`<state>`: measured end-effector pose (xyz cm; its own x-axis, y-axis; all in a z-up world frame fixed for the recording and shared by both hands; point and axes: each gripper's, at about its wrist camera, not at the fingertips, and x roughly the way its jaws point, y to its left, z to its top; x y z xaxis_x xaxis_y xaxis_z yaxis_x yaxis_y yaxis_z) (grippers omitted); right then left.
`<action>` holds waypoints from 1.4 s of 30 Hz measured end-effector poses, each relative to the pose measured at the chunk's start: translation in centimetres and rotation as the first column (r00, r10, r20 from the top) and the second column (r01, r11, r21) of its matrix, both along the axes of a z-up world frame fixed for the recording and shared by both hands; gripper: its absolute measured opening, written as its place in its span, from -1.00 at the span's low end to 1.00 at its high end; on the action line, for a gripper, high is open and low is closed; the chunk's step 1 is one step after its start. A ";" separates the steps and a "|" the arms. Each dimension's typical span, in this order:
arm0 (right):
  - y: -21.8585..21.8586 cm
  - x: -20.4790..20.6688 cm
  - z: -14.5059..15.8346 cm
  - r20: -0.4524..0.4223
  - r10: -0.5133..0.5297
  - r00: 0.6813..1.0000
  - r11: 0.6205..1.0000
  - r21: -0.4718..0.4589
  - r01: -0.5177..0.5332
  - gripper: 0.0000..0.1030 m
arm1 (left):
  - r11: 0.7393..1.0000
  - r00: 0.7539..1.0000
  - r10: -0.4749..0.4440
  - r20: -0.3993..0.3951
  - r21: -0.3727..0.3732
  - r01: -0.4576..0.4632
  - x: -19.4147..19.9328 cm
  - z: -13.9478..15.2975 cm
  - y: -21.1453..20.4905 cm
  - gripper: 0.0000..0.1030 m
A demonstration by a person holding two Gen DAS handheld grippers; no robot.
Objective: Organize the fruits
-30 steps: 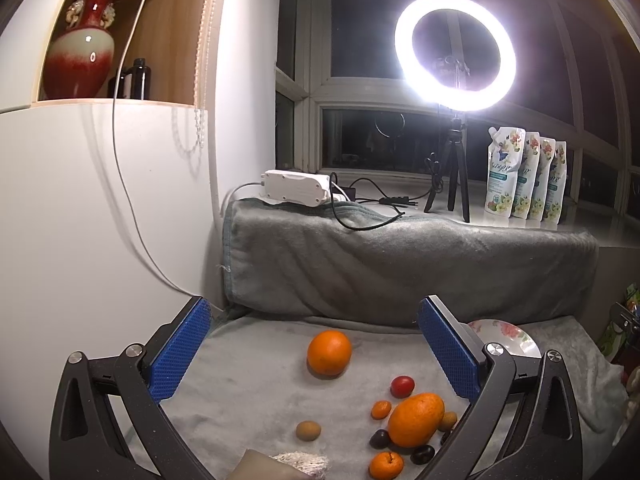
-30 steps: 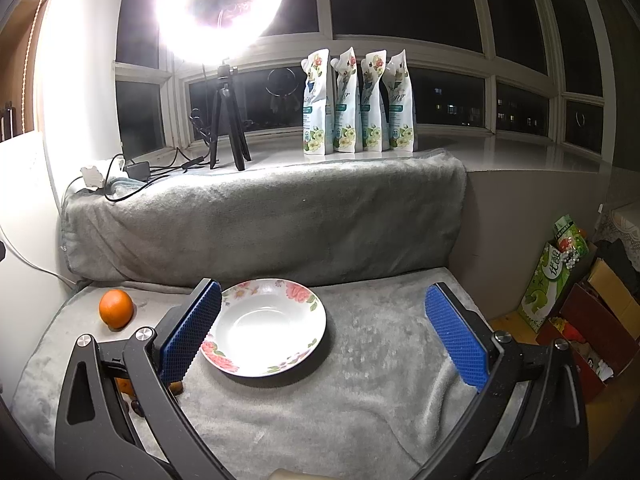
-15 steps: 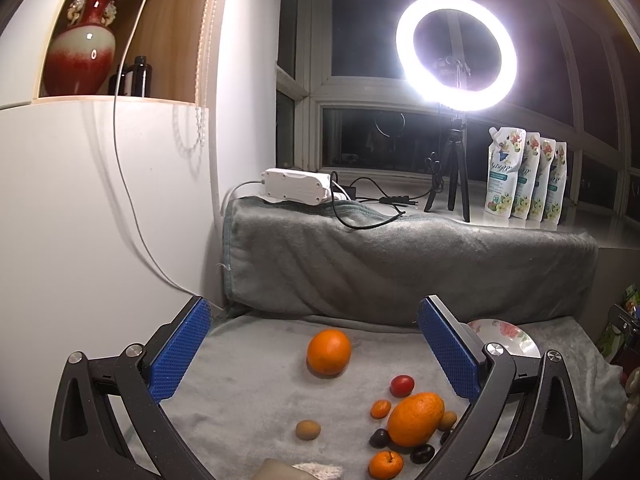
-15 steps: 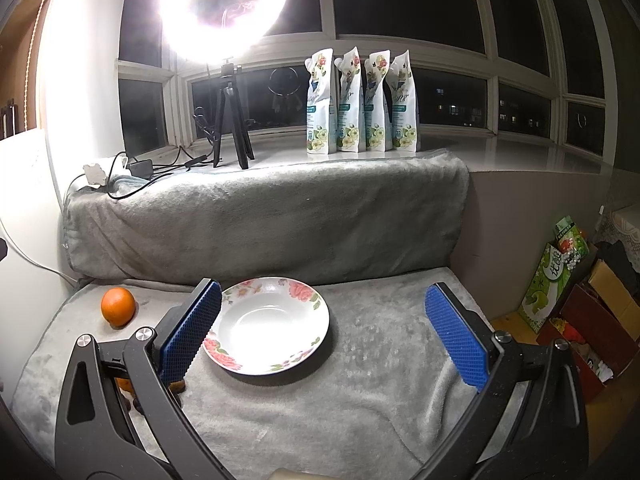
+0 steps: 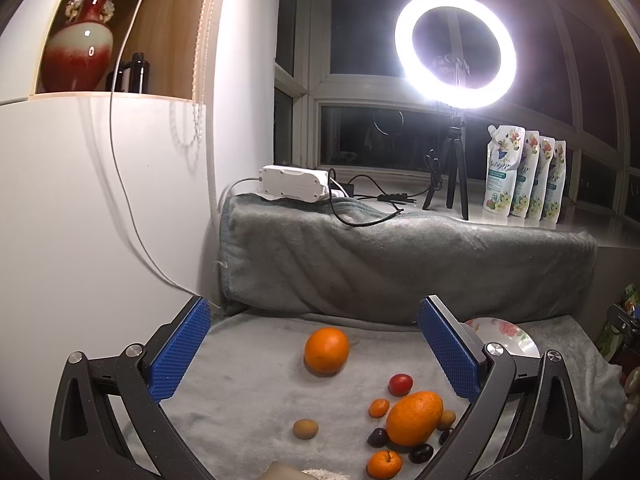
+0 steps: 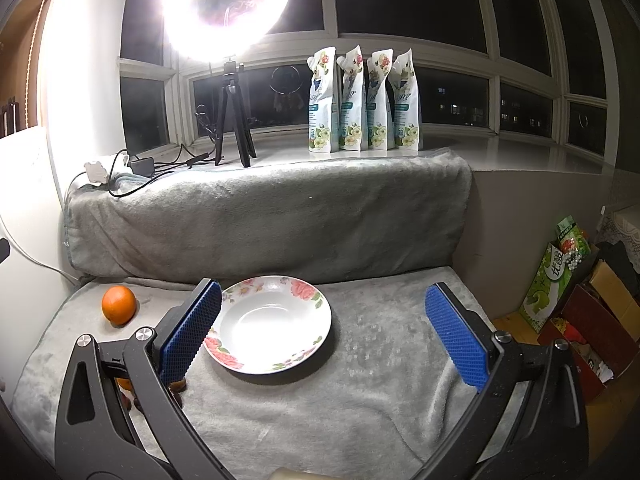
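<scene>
Hardly shifted since a second ago: left gripper (image 5: 314,354) gaping wide over fruit loose on the grey blanket (image 5: 248,392), orange (image 5: 326,350) at twelve o'clock of the cluster. Right gripper (image 6: 322,330) equally spread, holding nothing, above the flowered plate (image 6: 310,344), still bare. Sorting not begun; pouch (image 6: 320,104) lettering too blurred to read.

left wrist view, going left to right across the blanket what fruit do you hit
brownish kiwi-like fruit → lone orange → small mandarin → red tomato-like fruit → big orange. The dark fruits and the nearest mandarin crowd under the big orange, so I leave them out.
</scene>
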<state>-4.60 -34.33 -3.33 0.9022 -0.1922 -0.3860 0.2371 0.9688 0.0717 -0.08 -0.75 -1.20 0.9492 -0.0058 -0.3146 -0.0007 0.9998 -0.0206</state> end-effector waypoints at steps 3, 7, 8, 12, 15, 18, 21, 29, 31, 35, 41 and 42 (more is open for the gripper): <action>0.0 0.0 0.0 0.000 0.001 1.000 1.000 0.001 -0.001 1.00 | 1.000 1.000 0.000 0.000 0.001 0.000 0.0 0.0 0.0 0.99; 0.0 0.0 0.0 -0.001 0.002 1.000 1.000 0.000 -0.002 1.00 | 1.000 1.000 0.000 -0.001 0.000 0.000 0.0 0.0 0.0 0.99; 0.0 0.1 0.0 -0.001 0.001 1.000 1.000 0.001 -0.001 1.00 | 1.000 1.000 0.000 0.000 0.000 0.000 0.0 0.0 0.0 0.99; 0.1 0.1 0.0 -0.001 0.001 1.000 1.000 0.001 -0.001 1.00 | 1.000 1.000 -0.001 -0.001 0.000 0.001 0.1 0.1 0.0 0.99; 0.1 0.1 0.0 -0.001 0.001 1.000 1.000 0.000 -0.001 1.00 | 1.000 1.000 -0.001 -0.002 -0.001 0.001 0.1 0.1 0.1 0.99; 0.2 0.1 0.0 -0.002 0.001 1.000 1.000 -0.001 -0.001 1.00 | 1.000 1.000 -0.001 -0.003 -0.002 0.001 0.0 0.0 0.0 0.99; 0.2 0.2 0.0 -0.003 0.001 1.000 1.000 -0.001 -0.001 1.00 | 1.000 1.000 -0.002 -0.006 -0.003 0.002 0.1 0.0 0.0 0.98; 1.3 0.4 -0.8 -0.020 0.018 1.000 1.000 0.000 -0.018 1.00 | 1.000 1.000 -0.012 -0.020 -0.008 0.011 0.5 -0.3 0.0 0.99; 1.4 0.5 -1.0 -0.027 0.026 0.999 1.000 0.007 -0.026 1.00 | 1.000 1.000 -0.015 -0.023 -0.010 0.015 0.6 -0.3 -0.1 0.99; 1.4 0.9 -1.2 -0.044 0.047 0.998 0.999 0.022 -0.046 1.00 | 1.000 0.999 -0.021 -0.033 -0.014 0.021 0.7 -0.5 -0.1 0.99; 1.7 1.9 -1.8 -0.078 0.089 0.993 0.995 0.044 -0.086 1.00 | 0.999 0.998 -0.039 -0.057 -0.023 0.038 1.0 -1.1 0.0 0.99; 1.8 2.0 -1.9 -0.083 0.096 0.992 0.995 0.047 -0.093 1.00 | 0.999 0.997 -0.042 -0.060 -0.024 0.041 1.1 -1.2 0.0 0.99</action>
<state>-2.55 -32.55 -5.19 0.8792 -0.0893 -0.4679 0.1518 0.9836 0.0975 1.02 -0.75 -2.37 0.9271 -0.0526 -0.3712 0.0388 0.9983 -0.0446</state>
